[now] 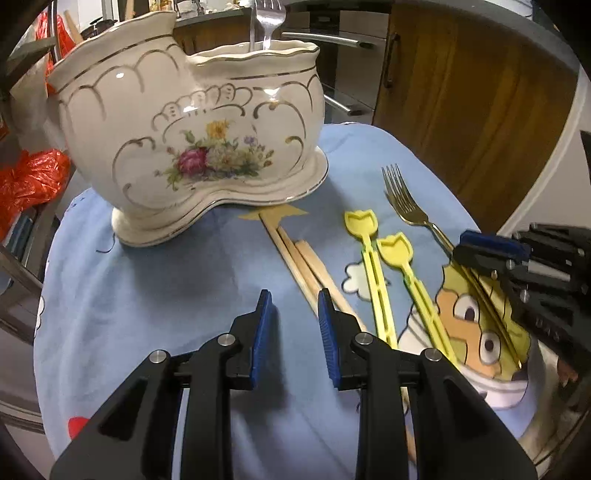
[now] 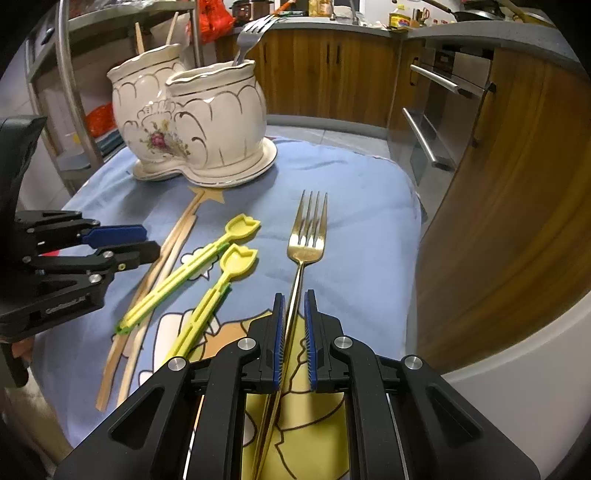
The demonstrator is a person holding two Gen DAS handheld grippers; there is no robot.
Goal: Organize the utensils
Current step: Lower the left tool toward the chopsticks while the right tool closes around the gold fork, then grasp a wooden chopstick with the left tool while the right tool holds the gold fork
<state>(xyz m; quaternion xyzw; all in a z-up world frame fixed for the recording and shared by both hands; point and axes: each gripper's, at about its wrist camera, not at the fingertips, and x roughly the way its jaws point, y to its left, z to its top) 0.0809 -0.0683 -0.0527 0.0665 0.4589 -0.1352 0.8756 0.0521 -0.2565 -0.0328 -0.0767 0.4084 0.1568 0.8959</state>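
A gold fork (image 2: 306, 236) lies on the blue cartoon cloth (image 2: 354, 229), tines toward the far edge. My right gripper (image 2: 294, 297) is shut on its handle, low over the cloth. Left of it lie two yellow tulip-headed utensils (image 2: 207, 254) and a pair of wooden chopsticks (image 2: 166, 251). My left gripper (image 1: 293, 299) stands open with only cloth between its pads, its right finger just beside the chopsticks (image 1: 299, 258). The white floral two-compartment ceramic holder (image 1: 192, 129) stands at the back. A silver fork (image 1: 269, 18) sticks up from its right compartment, and wooden sticks (image 2: 138, 37) from the left one.
The cloth-covered surface ends just right of the gold fork and behind the holder. Wooden cabinets (image 2: 498, 221) and an oven with steel handles (image 2: 432, 110) lie beyond. Red plastic bags (image 1: 29, 177) and a metal rack (image 2: 70, 92) stand at the left.
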